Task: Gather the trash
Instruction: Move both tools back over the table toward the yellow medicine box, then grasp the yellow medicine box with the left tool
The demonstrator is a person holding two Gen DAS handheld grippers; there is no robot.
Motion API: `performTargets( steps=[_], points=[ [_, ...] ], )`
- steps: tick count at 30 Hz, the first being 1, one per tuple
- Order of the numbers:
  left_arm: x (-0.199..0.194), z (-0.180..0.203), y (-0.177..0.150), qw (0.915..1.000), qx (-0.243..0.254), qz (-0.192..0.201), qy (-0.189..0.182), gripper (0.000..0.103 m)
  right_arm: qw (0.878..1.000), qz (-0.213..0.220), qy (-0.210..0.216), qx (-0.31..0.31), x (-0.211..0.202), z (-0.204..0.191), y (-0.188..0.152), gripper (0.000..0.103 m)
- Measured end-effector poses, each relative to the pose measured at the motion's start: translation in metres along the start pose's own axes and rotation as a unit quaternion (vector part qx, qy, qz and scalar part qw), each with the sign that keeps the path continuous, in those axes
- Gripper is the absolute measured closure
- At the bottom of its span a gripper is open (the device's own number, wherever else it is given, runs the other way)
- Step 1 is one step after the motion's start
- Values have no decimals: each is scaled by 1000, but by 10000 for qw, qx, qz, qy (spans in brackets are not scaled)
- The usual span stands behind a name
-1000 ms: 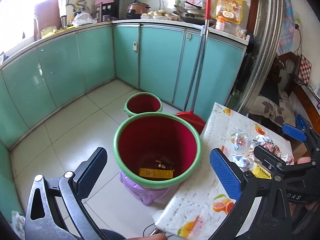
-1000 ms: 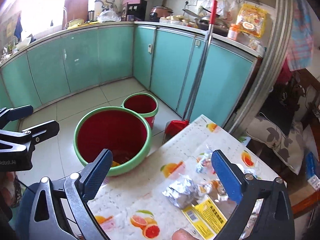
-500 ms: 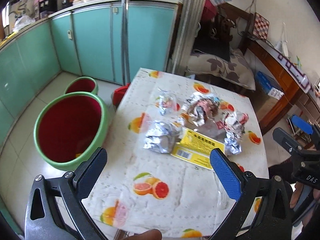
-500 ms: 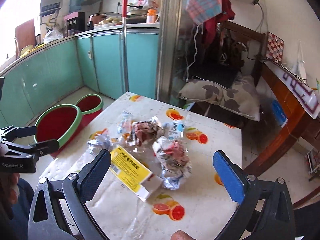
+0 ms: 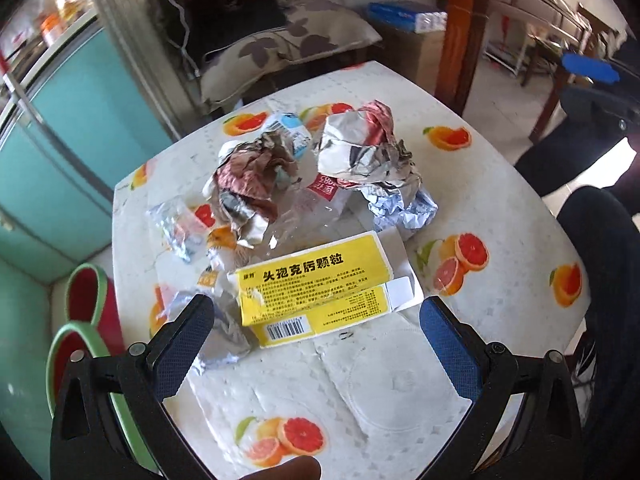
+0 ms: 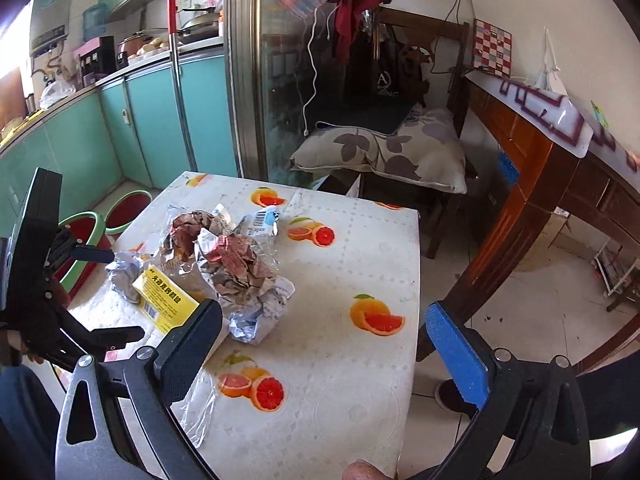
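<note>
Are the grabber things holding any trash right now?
No, nothing is held. The left gripper is open above the yellow medicine box, and the right gripper is open over the table, empty.

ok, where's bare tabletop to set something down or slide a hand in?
Bare cloth lies along the near edge of the table, between the yellow box and the left gripper, and down the right side past the big foil wrapper. The far-left half is crowded: crumpled wrappers, clear plastic, the box, all touching or overlapping.
</note>
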State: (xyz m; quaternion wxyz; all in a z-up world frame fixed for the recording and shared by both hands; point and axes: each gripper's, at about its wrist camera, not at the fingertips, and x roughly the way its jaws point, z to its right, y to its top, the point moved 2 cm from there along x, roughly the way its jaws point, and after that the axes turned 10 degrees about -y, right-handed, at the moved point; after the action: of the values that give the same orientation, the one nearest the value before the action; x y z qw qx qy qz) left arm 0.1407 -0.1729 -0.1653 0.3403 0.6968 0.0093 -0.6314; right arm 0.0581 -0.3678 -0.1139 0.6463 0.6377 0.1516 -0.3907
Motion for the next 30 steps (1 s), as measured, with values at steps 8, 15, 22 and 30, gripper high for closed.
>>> performTargets(
  steps=[8,15,22,30],
  points=[
    [43,6,5,9812,1590,-1088,43,0,9998,-119,-24,181,14,0,-5,1],
    [71,-1,-1,9702,1655,-1769,3,0,9994,-234,-40,242,26,-3,-9,1],
    [80,-1,0,9698,1567,-1871,66,16,9989,-351,-61,300,38,-2,-13,1],
    [65,-6,5,9767,1187,-1786,-16,62,9984,-411,-17,379,46,-7,-16,1]
  ],
)
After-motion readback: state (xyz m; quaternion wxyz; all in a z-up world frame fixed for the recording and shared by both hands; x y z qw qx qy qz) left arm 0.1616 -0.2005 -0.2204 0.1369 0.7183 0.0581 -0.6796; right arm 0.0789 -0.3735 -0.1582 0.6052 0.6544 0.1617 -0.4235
